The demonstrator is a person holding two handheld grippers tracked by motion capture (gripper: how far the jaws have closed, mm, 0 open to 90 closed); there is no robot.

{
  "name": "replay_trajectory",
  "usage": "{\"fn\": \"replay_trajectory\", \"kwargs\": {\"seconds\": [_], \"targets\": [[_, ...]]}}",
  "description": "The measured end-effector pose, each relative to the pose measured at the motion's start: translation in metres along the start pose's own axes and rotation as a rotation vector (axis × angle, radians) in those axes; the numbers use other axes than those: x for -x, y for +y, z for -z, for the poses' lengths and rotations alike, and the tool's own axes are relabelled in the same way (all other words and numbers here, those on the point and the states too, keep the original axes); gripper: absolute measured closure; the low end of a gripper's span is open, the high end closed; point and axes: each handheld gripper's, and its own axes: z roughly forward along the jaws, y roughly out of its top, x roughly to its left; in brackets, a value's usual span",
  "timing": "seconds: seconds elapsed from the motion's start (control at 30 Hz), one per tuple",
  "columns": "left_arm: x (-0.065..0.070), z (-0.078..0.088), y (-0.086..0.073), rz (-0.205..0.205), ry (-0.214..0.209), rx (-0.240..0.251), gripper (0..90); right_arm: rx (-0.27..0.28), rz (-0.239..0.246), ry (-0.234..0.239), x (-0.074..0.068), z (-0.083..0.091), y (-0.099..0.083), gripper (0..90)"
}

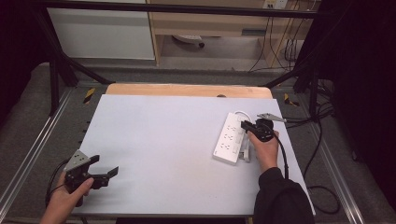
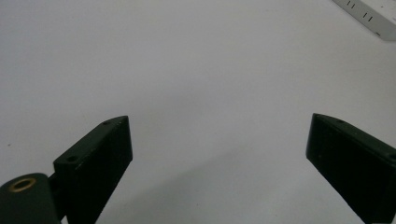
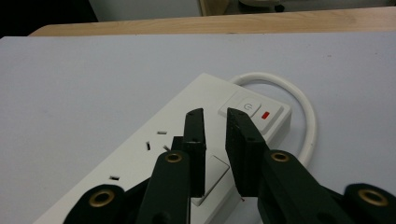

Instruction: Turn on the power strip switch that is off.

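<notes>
One white power strip (image 1: pixel 229 138) lies at the right side of the desk (image 1: pixel 159 154). The right tongs (image 3: pixel 215 122) hover over it, narrowed around a white plug (image 3: pixel 211 175) beside the switch (image 3: pixel 252 108); whether the plug is seated cannot be told, so the plugging looks midway. The left tongs (image 1: pixel 103 170) rest wide, holding nothing. One curled cable (image 3: pixel 299 112).
</notes>
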Motion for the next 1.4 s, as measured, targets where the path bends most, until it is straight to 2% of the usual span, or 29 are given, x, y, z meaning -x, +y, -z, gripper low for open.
{"fn": "replay_trajectory", "kwargs": {"seconds": [0.43, 1.0, 1.2, 1.4], "targets": [[0.0, 0.0, 0.0, -0.002, -0.003, 0.001, 7.2, 0.028, -0.014, -0.013, -0.003, 0.006, 0.005, 59.1], [0.0, 0.001, 0.0, -0.003, -0.001, 0.007, 7.2, 0.033, 0.005, -0.042, -0.01, 0.013, 0.016, 23.2], [0.0, 0.001, 0.0, -0.001, -0.002, 0.008, 7.2, 0.038, 0.018, -0.075, -0.013, 0.016, 0.02, 10.1], [-0.001, 0.001, 0.0, 0.004, -0.001, 0.012, 7.1, 0.047, 0.026, -0.084, -0.015, 0.021, 0.022, 6.0]]}}
